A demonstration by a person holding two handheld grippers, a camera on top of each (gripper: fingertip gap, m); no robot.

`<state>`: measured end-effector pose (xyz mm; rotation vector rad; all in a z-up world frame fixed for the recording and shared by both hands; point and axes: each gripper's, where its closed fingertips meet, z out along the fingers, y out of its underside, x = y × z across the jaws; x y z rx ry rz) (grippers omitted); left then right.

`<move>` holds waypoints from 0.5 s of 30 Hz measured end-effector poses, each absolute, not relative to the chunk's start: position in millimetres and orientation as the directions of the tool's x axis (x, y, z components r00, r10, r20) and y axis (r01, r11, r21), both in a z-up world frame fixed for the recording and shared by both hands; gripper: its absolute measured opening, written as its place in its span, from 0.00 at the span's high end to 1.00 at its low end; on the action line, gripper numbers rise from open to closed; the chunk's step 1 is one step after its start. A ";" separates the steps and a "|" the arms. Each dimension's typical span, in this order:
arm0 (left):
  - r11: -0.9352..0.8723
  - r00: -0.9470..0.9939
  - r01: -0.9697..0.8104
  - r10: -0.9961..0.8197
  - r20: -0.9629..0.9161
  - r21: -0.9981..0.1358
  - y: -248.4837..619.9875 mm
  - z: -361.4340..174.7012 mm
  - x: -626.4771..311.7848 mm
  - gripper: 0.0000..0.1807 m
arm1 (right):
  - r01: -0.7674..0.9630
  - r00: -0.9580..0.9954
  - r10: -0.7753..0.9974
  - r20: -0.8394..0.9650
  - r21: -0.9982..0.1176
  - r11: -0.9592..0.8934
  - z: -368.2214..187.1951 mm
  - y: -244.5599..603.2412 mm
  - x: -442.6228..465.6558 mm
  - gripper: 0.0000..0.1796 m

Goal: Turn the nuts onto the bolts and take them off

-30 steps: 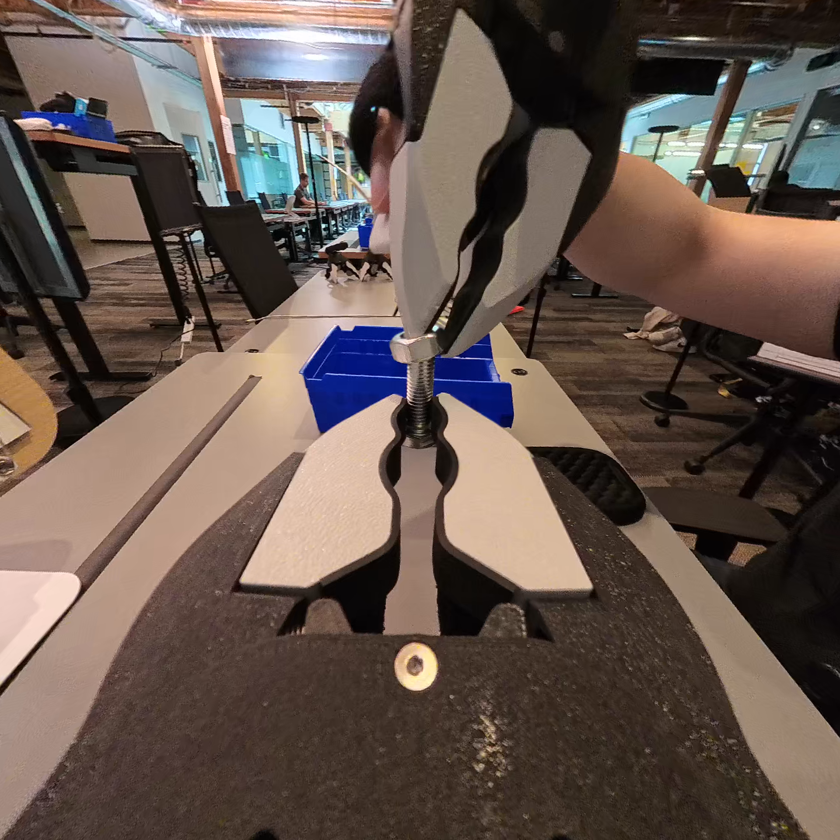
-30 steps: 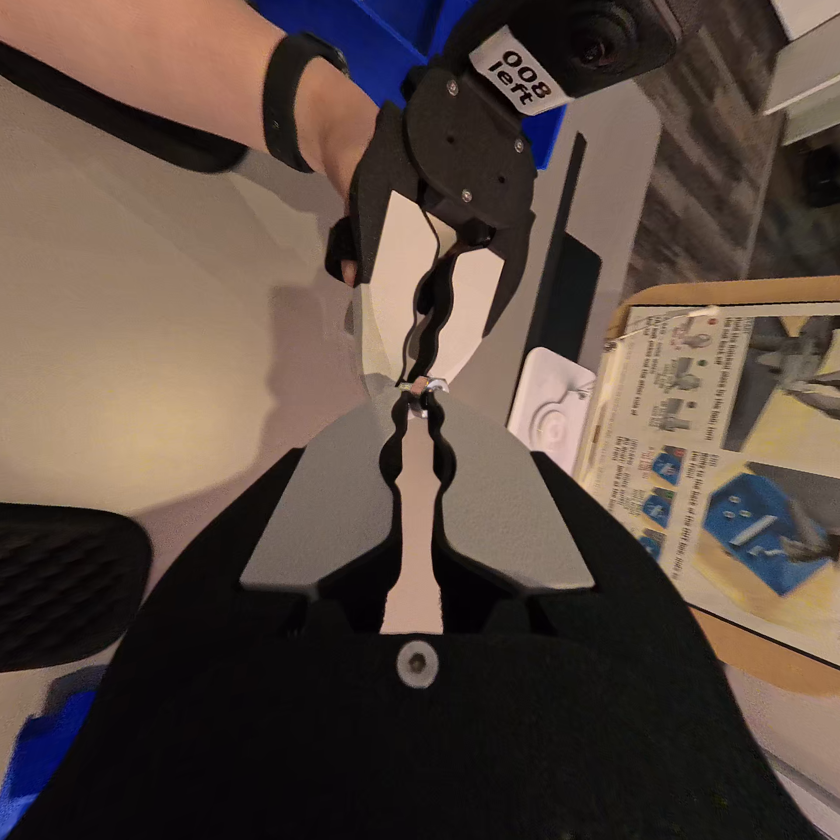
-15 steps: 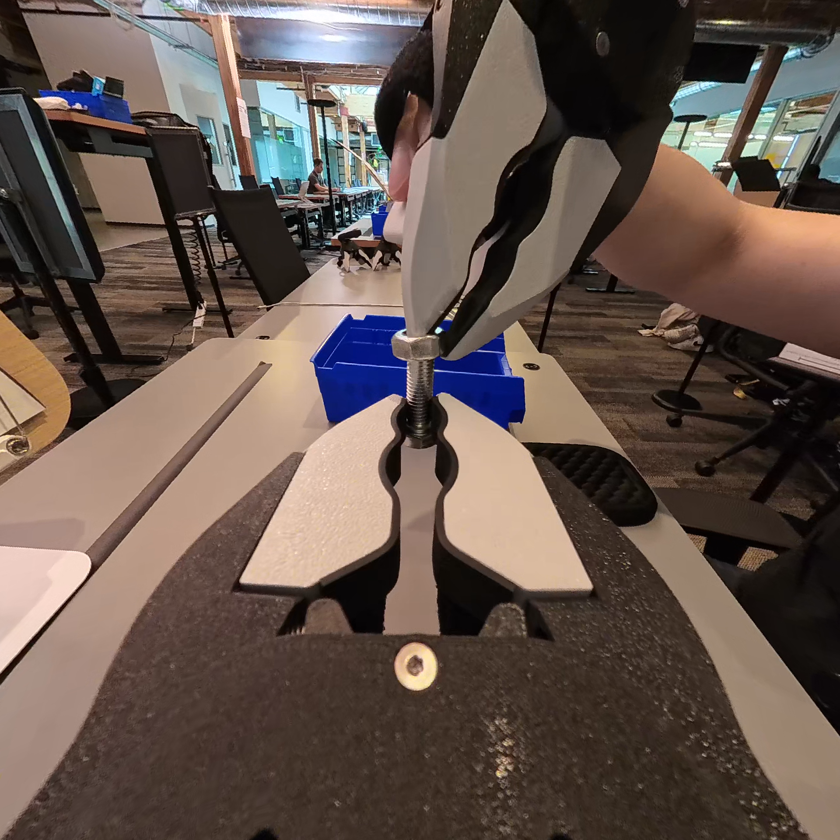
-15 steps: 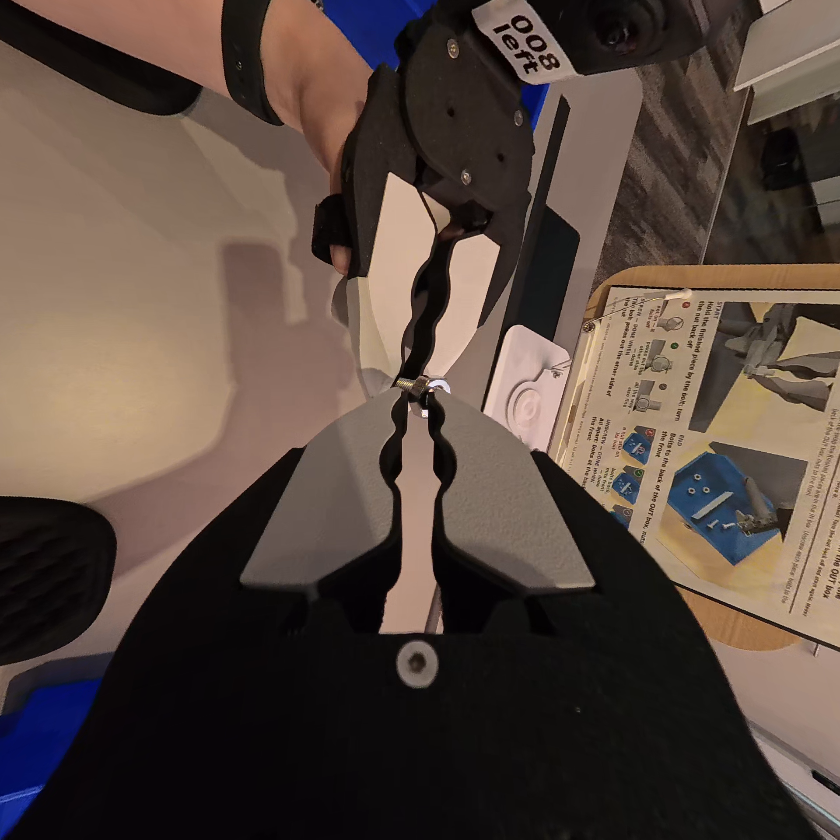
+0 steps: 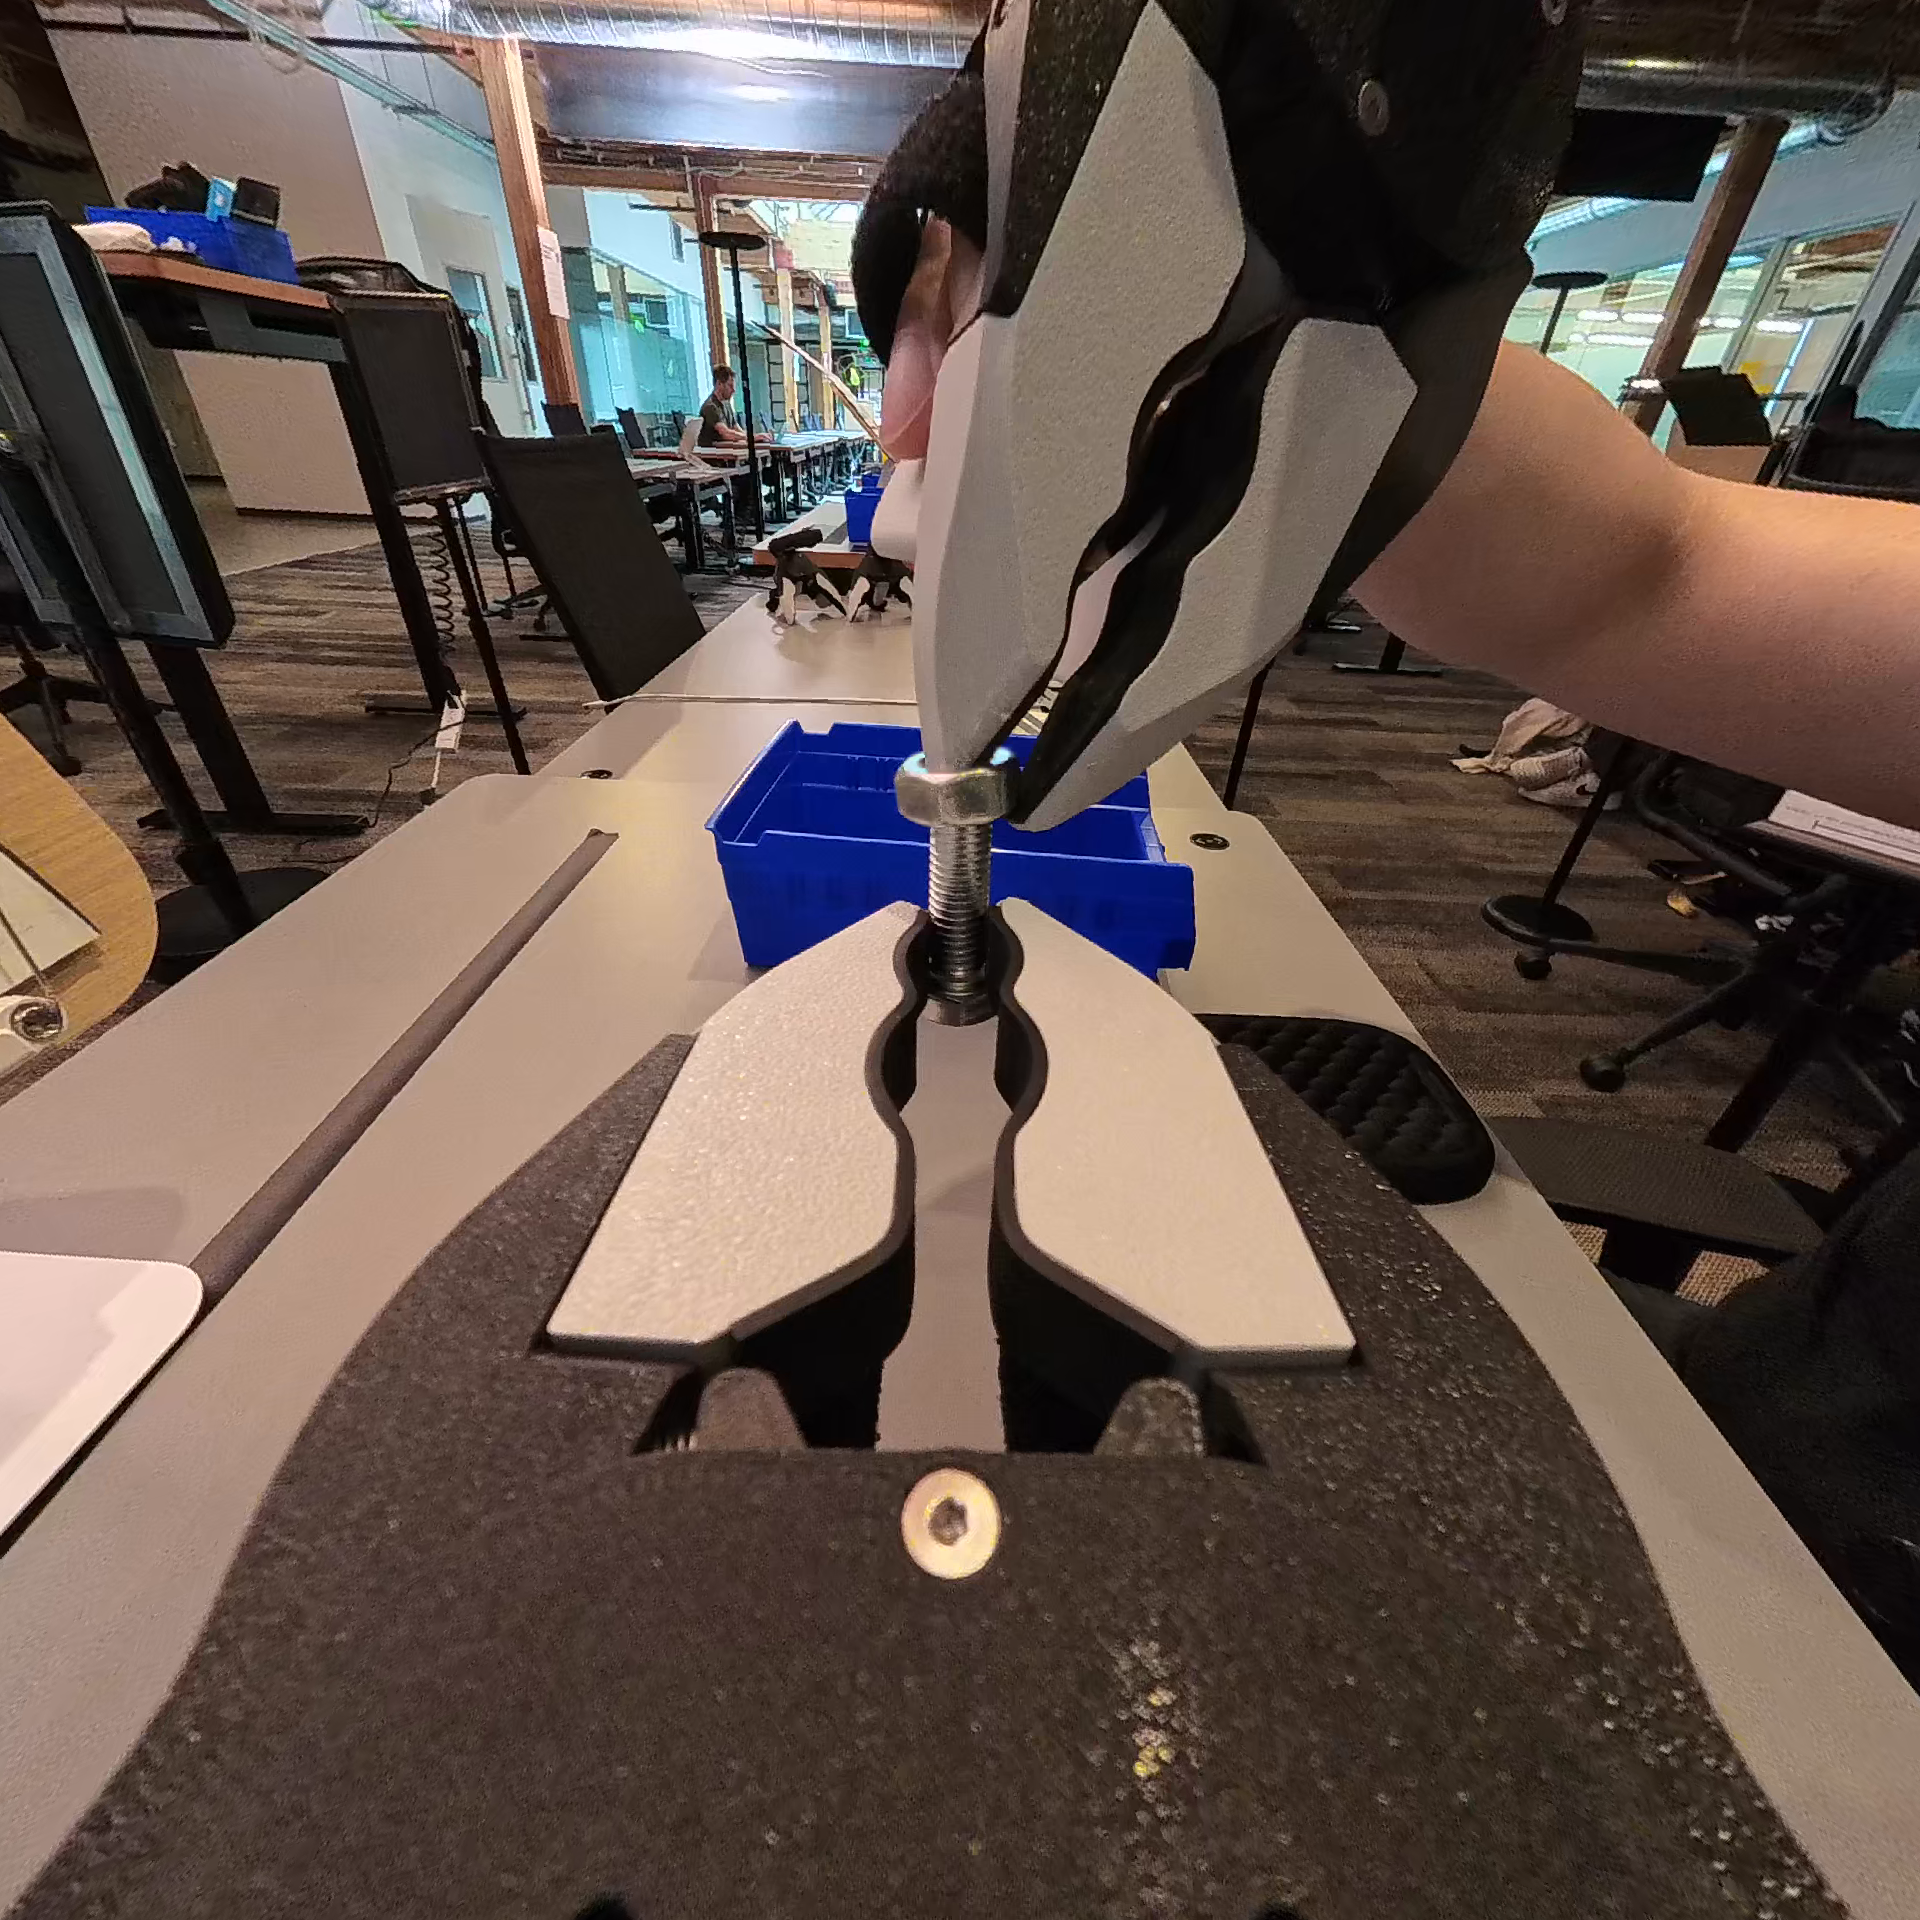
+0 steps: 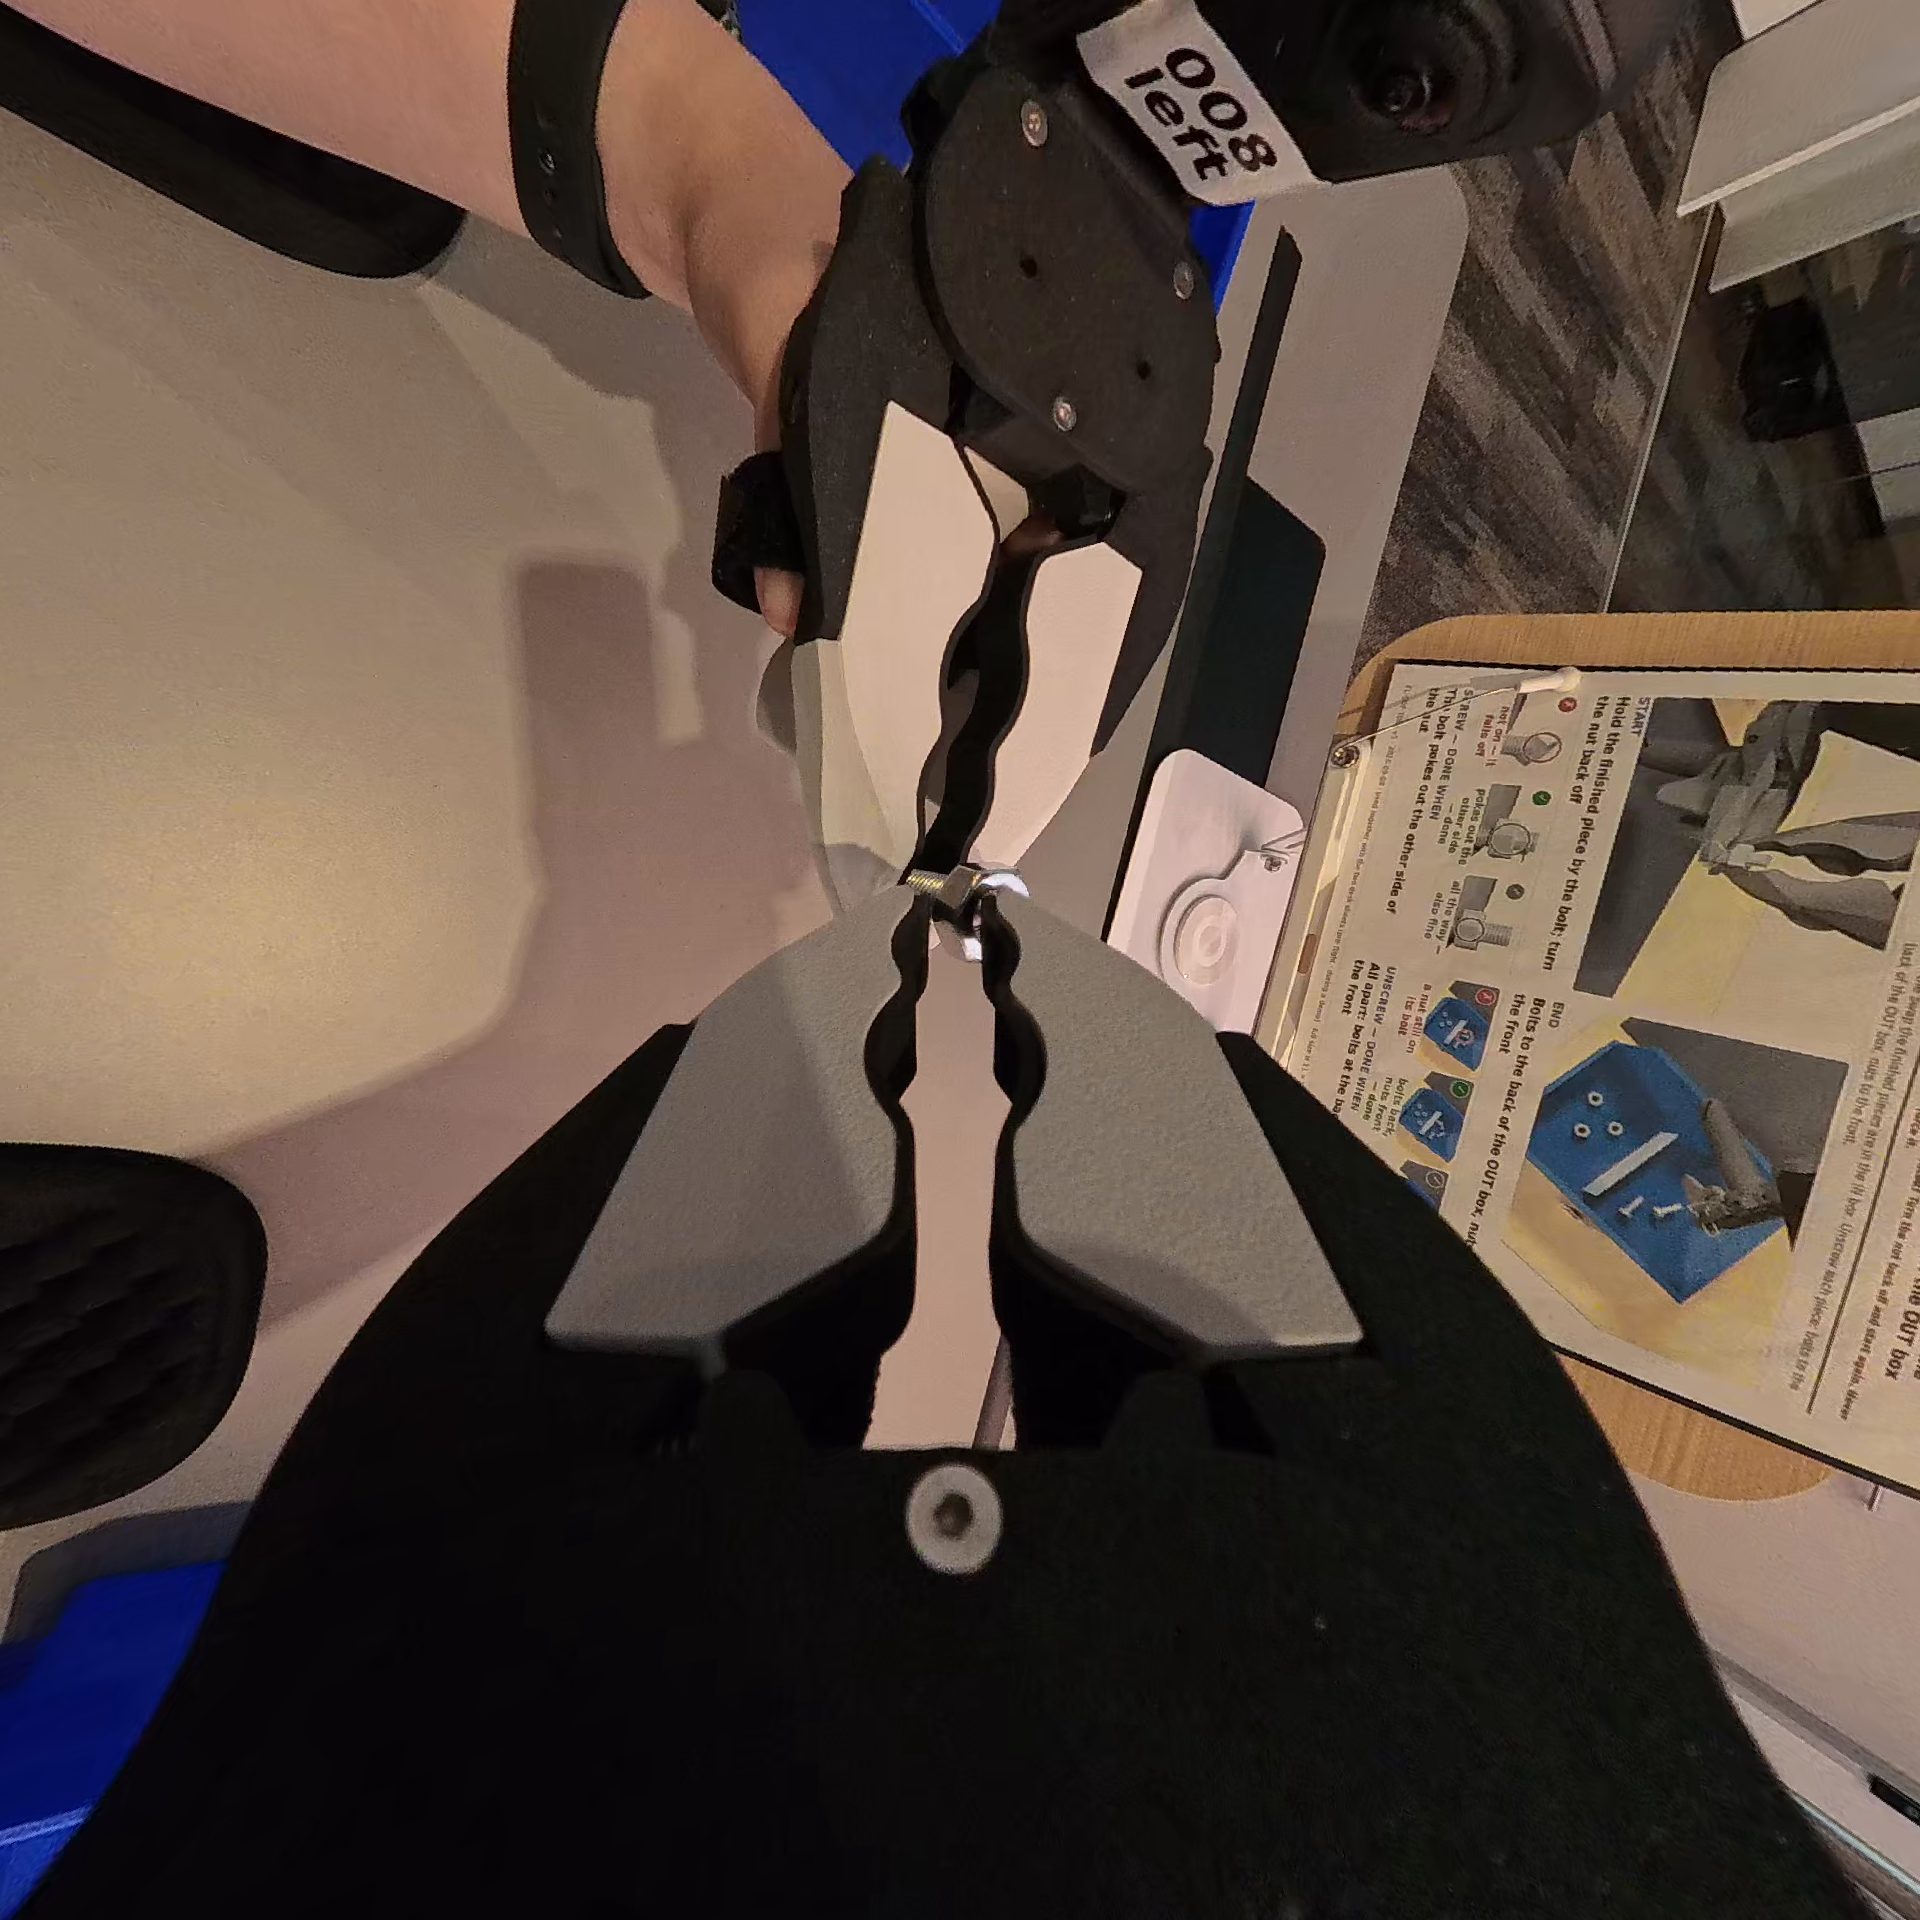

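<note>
Fingers of both grippers clamp one fastener.
Left gripper (image 5: 958,935) pinches the upright threaded steel bolt (image 5: 954,883); right gripper (image 5: 992,774) pinches the silver hex nut (image 5: 954,798) atop it.

Your left wrist view is bright and sharp, ceiling lights glaring at top; your right one dimmer, warm-toned, shadows upper left; edges bend.

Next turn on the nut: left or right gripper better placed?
Right, probably. The right gripper comes down from above with its tips on the nut at the bolt's top end. The left gripper is clamped low on the upright bolt, so it looks better suited to holding it steady.
</note>
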<state>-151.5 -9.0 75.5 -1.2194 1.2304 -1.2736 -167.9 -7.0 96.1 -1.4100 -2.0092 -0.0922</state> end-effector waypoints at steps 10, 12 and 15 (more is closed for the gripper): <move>-0.044 -0.054 0.003 -0.998 0.044 -0.999 -9.4 77.6 -153.2 0.95 | 0.849 -0.189 0.806 0.562 -0.318 0.421 100.6 -8.3 -169.2 0.95; -0.043 -0.053 0.001 -0.998 0.043 -0.999 -9.0 77.1 -153.4 0.95 | 0.846 -0.185 0.808 0.559 -0.328 0.421 103.3 -9.4 -169.4 0.94; -0.043 -0.057 0.003 -0.997 0.043 -0.999 -9.1 76.9 -153.6 0.95 | 0.837 -0.177 0.819 0.545 -0.354 0.416 110.4 -12.6 -168.0 0.91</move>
